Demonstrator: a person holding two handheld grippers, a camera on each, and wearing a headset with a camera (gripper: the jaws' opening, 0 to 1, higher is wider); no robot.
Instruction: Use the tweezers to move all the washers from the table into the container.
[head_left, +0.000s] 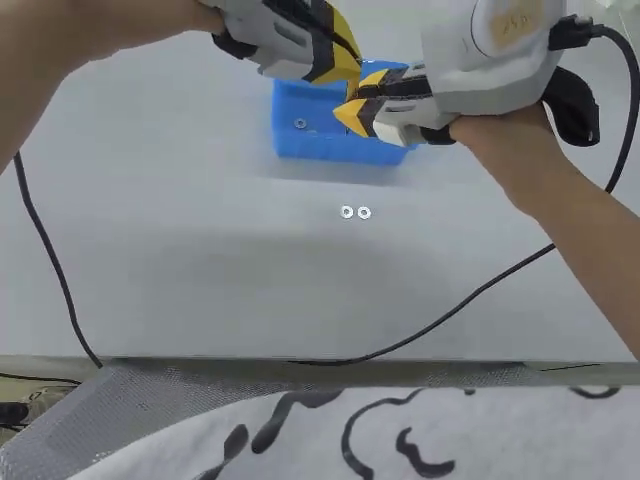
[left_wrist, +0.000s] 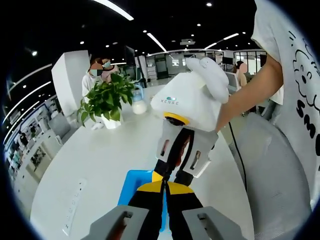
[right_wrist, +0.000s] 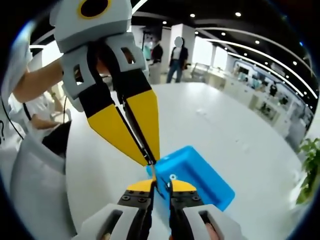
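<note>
Head view: my left tongs (head_left: 350, 72) and right tongs (head_left: 345, 112) meet tip to tip over the blue container (head_left: 330, 148). There's one washer (head_left: 301, 124) in it, and two more washers (head_left: 347, 212) sit side by side on the desk (head_left: 200, 260), nearer me.

Left gripper view: my own tips are pinched narrow.

Right gripper view: the left tongs clamp the thin dark tweezers (right_wrist: 136, 134). My right tongs are narrow at their tip, but I can't tell if they actually grip.
</note>
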